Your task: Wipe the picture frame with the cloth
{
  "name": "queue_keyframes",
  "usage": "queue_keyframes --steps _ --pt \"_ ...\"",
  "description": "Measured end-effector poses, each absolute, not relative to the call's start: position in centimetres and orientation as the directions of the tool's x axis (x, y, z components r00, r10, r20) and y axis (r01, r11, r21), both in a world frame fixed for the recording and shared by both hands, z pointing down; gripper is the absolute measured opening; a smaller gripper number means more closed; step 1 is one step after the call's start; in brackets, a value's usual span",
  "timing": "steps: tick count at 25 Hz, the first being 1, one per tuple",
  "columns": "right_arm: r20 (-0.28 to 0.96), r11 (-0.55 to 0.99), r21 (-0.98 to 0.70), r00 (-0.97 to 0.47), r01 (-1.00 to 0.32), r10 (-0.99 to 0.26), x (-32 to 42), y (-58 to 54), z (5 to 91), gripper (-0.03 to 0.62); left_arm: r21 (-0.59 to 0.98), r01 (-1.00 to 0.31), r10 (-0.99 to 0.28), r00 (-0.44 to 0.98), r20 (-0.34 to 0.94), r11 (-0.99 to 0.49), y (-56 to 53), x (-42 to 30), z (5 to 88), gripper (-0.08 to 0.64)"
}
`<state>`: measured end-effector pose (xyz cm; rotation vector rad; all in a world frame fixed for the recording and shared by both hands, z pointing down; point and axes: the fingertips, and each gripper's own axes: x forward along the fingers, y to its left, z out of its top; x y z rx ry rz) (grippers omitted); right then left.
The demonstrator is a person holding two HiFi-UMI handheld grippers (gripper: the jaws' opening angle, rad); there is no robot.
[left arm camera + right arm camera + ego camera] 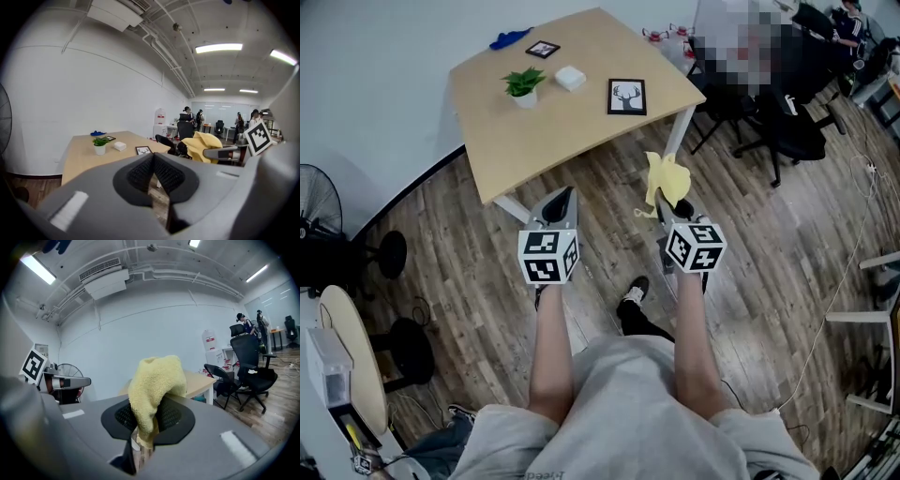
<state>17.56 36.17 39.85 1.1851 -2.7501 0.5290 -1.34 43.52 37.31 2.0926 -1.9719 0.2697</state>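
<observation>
A black picture frame (627,97) with a deer print lies on the wooden table (562,131) near its right edge; the left gripper view also shows the frame (143,150). My right gripper (674,205) is shut on a yellow cloth (667,178), which bunches above the jaws (154,390). It hangs over the floor just short of the table's near corner. My left gripper (562,195) is shut with nothing in it, also in front of the table. Both are held well away from the frame.
On the table stand a small potted plant (523,85), a white block (570,78), a second small frame (543,49) and a blue cloth (508,39). Black office chairs (787,122) and people are at right. A fan (319,216) stands at left.
</observation>
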Motion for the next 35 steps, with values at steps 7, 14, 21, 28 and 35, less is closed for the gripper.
queue_keyframes --steps 7,14,21,28,35 --pt "0.242 0.635 -0.311 -0.705 -0.707 -0.666 16.6 30.1 41.3 0.051 0.034 -0.999 -0.938 0.039 0.346 -0.029 37.0 -2.7 38.6 0.052" --pt "0.271 0.62 -0.337 -0.703 -0.709 -0.657 17.2 24.4 42.5 0.051 0.047 -0.997 -0.933 0.076 0.352 -0.063 31.2 -2.4 39.5 0.052" --pt "0.289 0.605 -0.335 -0.689 -0.723 -0.664 18.7 21.7 43.7 0.051 0.095 -0.993 -0.932 0.102 0.348 -0.074 28.6 -1.5 41.1 0.052" --pt "0.31 0.642 -0.256 -0.691 -0.723 -0.654 17.2 19.0 44.6 0.051 0.198 -0.977 -0.946 0.133 0.294 -0.075 25.3 -2.6 41.1 0.052" --pt "0.298 0.67 -0.179 -0.688 -0.721 -0.661 14.4 12.7 43.7 0.051 0.195 -0.975 -0.939 0.16 0.304 -0.103 17.6 -4.2 41.1 0.052"
